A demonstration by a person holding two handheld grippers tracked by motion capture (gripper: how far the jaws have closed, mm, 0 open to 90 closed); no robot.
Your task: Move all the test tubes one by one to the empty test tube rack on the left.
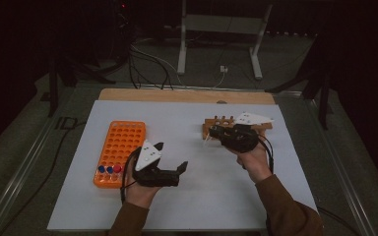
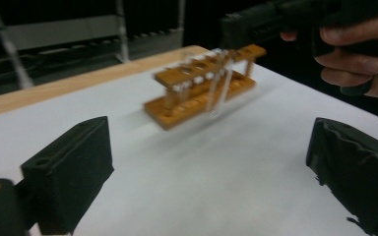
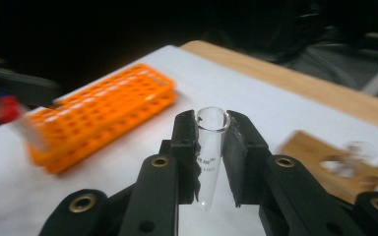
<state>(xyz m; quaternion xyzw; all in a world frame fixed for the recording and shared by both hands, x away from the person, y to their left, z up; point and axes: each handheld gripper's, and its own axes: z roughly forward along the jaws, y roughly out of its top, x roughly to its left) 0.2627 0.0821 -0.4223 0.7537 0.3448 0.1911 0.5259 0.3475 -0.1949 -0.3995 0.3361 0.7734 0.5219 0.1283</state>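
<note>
You've got one glass test tube (image 3: pixel 210 152) clamped in your right hand-held gripper (image 3: pixel 211 147) just off the wooden rack (image 1: pixel 236 125), three capped tubes already sit in the orange rack (image 1: pixel 120 147), and your left hand-held gripper (image 1: pixel 170 157) hangs apart, empty.

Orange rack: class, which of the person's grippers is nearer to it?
Left. The left gripper hovers just beside the orange rack, jaws open; the right gripper, shut on a glass tube, is over by the wooden rack.
</note>
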